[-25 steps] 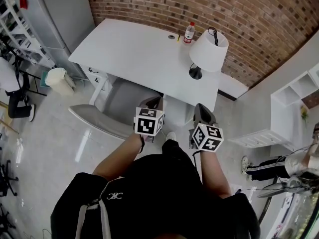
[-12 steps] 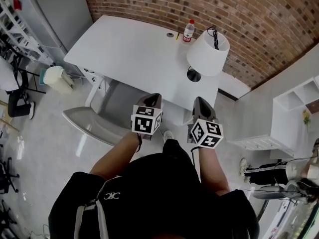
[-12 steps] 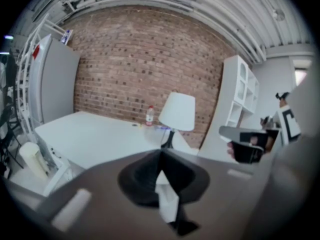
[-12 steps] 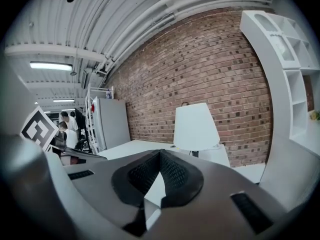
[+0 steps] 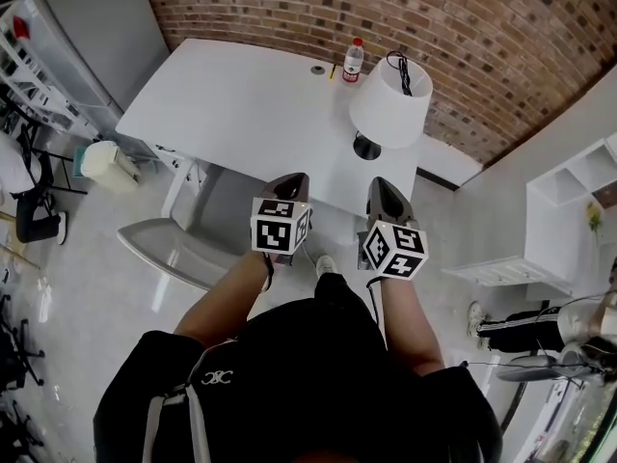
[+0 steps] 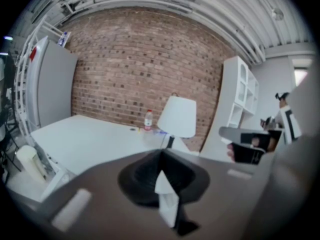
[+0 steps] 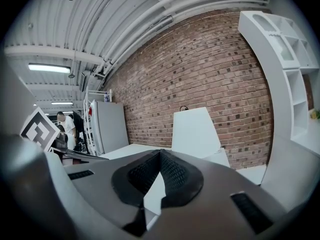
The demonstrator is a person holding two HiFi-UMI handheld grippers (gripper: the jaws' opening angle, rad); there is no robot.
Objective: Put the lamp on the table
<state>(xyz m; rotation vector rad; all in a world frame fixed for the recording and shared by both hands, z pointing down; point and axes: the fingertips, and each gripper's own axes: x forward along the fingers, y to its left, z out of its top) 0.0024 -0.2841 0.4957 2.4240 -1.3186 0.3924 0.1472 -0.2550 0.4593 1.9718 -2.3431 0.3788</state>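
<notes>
White cone-shade lamp w/ black base (image 5: 389, 102) stands upright on the white rectangular worktop (image 5: 222, 114), red brick wall (image 5: 482, 46) close behind it, long axis vertical. Both tools hang on the lamp's near side, well apart from it: right hand-held gripper (image 5: 383, 189) approx. straight in front of the lamp, so nearer; left hand-held gripper (image 5: 289, 183) off to the lamp's left. Jaws of both pressed together, nothing btwn them. Lamp looks already placed; any reach goes straight fwd, right arm.

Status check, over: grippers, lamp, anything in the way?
Left gripper, right gripper shut, empty, short of table. Lamp upright on table, near bottle. Nothing between.
</notes>
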